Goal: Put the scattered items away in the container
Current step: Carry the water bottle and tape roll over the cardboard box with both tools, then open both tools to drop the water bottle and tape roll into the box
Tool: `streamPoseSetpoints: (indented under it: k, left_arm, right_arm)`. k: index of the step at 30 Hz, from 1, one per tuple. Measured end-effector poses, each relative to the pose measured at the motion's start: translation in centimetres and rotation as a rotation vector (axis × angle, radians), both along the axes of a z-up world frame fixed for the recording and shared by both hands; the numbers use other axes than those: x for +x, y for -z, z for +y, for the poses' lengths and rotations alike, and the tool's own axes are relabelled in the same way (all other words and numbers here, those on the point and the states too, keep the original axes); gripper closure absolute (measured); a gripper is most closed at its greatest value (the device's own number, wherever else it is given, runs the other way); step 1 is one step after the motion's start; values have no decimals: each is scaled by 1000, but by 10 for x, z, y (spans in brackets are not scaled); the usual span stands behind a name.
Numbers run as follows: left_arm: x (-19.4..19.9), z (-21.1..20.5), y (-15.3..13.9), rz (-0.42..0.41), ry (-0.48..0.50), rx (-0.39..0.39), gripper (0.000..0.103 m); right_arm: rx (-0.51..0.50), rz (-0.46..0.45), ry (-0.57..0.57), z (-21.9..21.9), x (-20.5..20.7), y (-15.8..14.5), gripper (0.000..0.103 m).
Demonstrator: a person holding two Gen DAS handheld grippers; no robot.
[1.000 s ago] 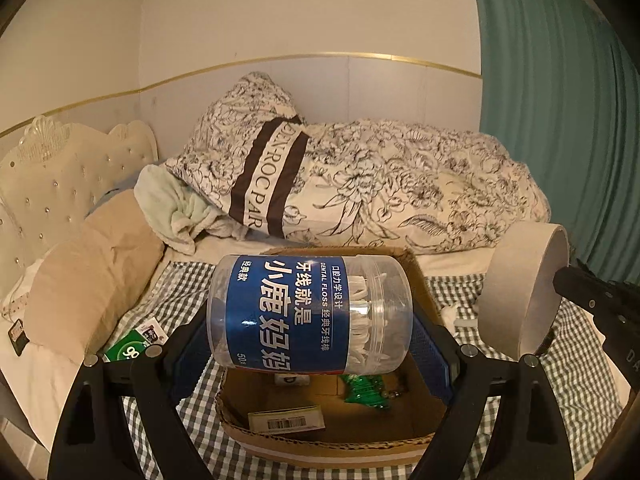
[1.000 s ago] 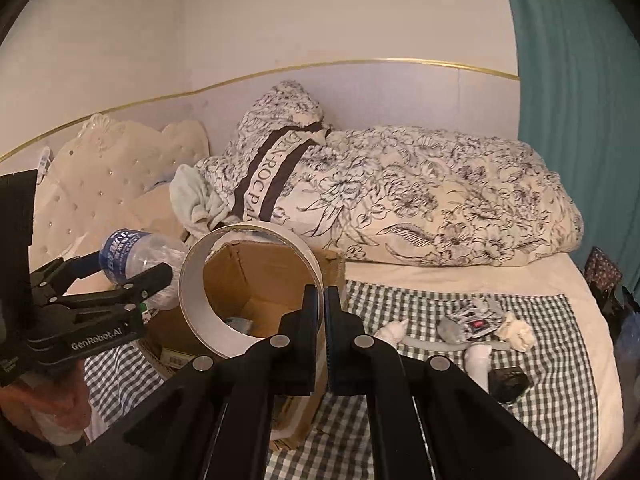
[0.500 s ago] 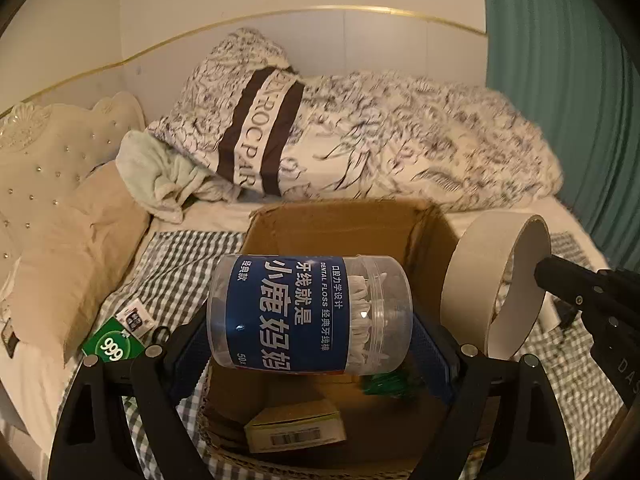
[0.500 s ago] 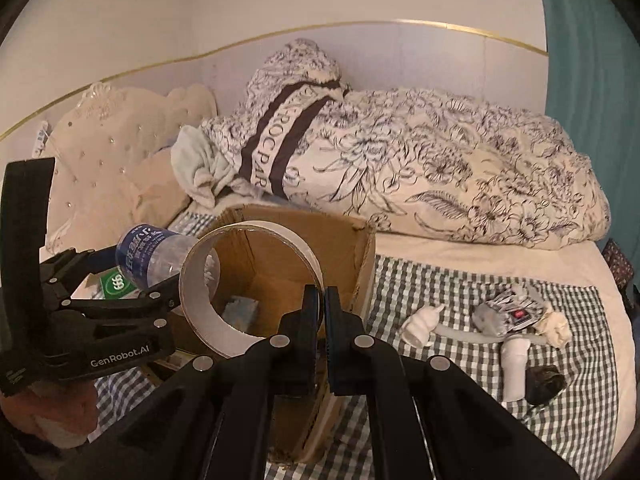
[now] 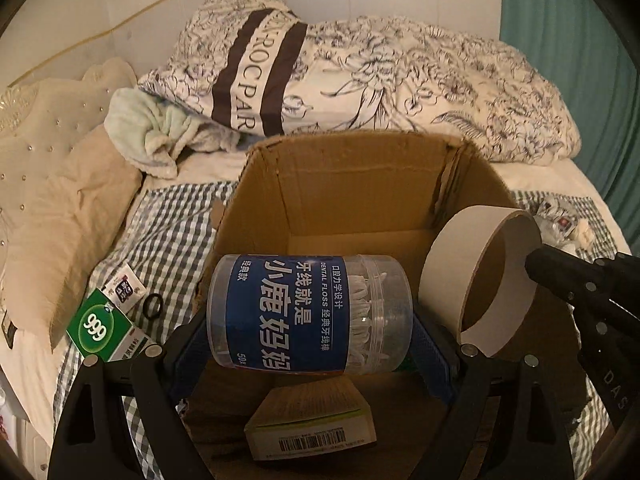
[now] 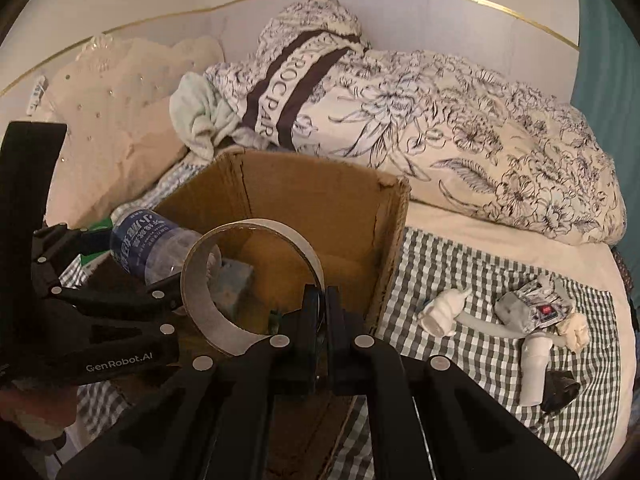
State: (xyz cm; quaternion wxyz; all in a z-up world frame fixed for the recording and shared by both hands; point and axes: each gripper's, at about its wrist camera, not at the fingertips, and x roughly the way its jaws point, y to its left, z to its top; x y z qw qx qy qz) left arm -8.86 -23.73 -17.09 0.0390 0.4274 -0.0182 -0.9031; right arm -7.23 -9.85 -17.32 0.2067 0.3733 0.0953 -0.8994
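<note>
My left gripper (image 5: 310,340) is shut on a clear dental floss jar (image 5: 308,312) with a blue label, held sideways over the open cardboard box (image 5: 360,184). My right gripper (image 6: 322,300) is shut on the wall of a white tape roll (image 6: 248,280), also held over the box (image 6: 332,200). The roll shows in the left wrist view (image 5: 472,276) beside the jar, and the jar shows in the right wrist view (image 6: 148,248). A small carton (image 5: 316,428) lies on the box floor.
A green 999 packet (image 5: 100,328), a sachet (image 5: 124,288) and a black hair tie (image 5: 153,306) lie left of the box on the checked sheet. White socks (image 6: 444,308), a crumpled wrapper (image 6: 536,304) and a dark item (image 6: 560,392) lie right. Floral quilt (image 6: 440,120) behind.
Both grippers moved forward and down over the box, carrying the jar and tape roll; the box now fills more of each view. Neither grip changed.
</note>
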Motion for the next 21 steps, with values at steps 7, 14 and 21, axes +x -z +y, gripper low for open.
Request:
streamPoseSetpoints:
  k: [7, 14, 21]
  left_arm:
    - [-5, 0, 3, -8, -7, -2, 13]
    - [-6, 1, -7, -6, -23, 2, 12]
    - [5, 3, -33, 69, -37, 16, 11]
  right_arm:
    - [15, -20, 1, -1, -6, 10, 96]
    - [15, 20, 5, 1, 2, 0, 61]
    - [-27, 91, 22, 14, 17, -24, 59]
